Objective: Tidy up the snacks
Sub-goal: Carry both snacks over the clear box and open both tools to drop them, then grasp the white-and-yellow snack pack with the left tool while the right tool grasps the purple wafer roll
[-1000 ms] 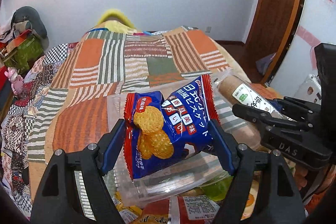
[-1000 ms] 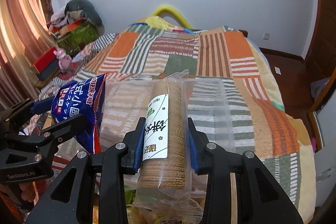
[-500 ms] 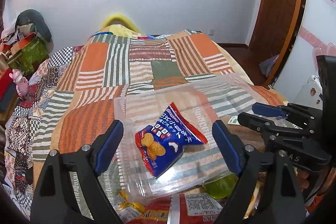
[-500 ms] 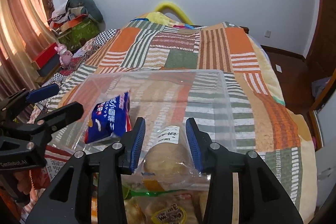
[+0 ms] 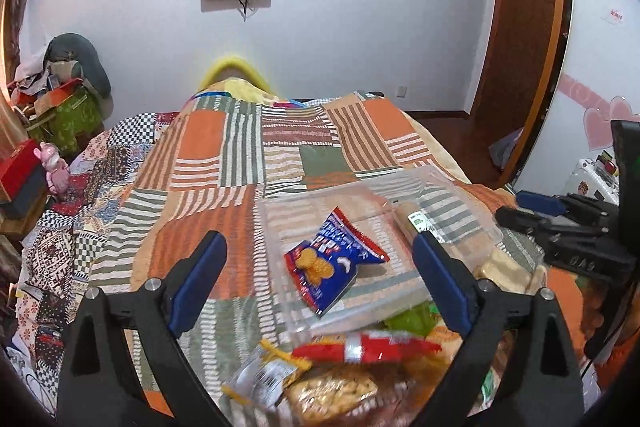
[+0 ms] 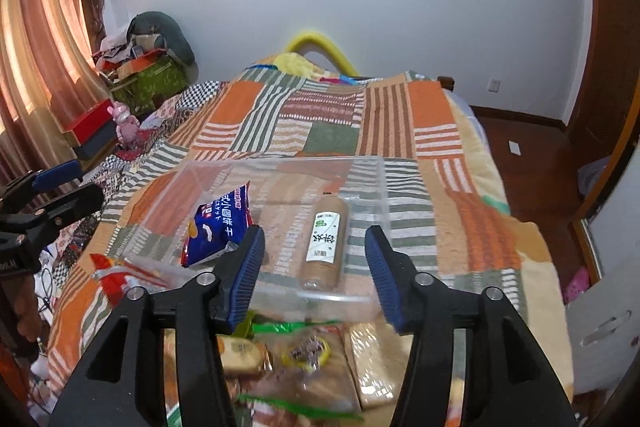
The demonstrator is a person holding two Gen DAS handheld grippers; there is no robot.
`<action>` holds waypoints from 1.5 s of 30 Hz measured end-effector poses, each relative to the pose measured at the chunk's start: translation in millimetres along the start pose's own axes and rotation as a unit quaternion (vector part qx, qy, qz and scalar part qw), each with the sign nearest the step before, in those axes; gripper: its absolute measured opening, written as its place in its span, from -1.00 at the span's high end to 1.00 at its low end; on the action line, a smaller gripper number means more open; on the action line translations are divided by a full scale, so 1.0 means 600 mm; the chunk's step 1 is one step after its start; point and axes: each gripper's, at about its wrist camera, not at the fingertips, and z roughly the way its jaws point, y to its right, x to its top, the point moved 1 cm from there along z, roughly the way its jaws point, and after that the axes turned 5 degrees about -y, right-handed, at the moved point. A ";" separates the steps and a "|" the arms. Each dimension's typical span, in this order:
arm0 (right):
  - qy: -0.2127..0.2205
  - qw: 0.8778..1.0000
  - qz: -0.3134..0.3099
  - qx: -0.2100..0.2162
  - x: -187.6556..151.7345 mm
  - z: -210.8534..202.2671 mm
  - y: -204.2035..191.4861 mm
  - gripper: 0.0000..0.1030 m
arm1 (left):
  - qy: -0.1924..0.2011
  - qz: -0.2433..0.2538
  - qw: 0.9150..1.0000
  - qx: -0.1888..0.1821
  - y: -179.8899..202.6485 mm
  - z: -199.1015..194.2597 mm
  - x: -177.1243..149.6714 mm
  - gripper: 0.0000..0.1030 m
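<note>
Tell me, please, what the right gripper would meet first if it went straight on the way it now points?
Probably the biscuit roll lying in the clear bin. The right gripper is open and the roll lies between its fingers' lines; the bin's near wall may come first, as depth is unclear.

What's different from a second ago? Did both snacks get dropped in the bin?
Yes. The left gripper let go of the blue biscuit bag and the right gripper released the brown cookie roll; both now lie in the clear bin. Both grippers pulled back, jaws open. The bin and the loose snack pile stayed put.
</note>
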 end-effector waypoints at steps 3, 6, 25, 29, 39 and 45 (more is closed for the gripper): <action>0.006 1.000 0.001 -0.008 -0.010 -0.016 0.007 -0.01 | -0.002 0.003 1.000 0.009 -0.015 -0.017 -0.021 -0.89; 0.007 1.000 0.004 -0.022 -0.028 -0.029 0.016 -0.05 | -0.011 0.007 1.000 0.024 -0.032 -0.024 -0.043 -0.89; -0.083 0.989 0.110 -0.052 -0.166 -0.003 0.124 -0.36 | -0.130 0.005 0.990 0.060 -0.106 0.102 -0.201 -0.89; -0.089 0.989 0.112 -0.040 -0.171 0.009 0.112 -0.45 | -0.126 -0.013 0.991 0.049 -0.115 0.117 -0.203 -0.89; -0.091 0.991 0.070 -0.070 -0.169 0.029 0.087 -0.58 | -0.153 -0.031 0.987 0.022 -0.112 0.156 -0.210 -0.78; -0.100 0.991 0.058 -0.067 -0.180 0.015 0.091 -0.56 | -0.158 -0.029 0.987 0.004 -0.110 0.142 -0.223 -0.09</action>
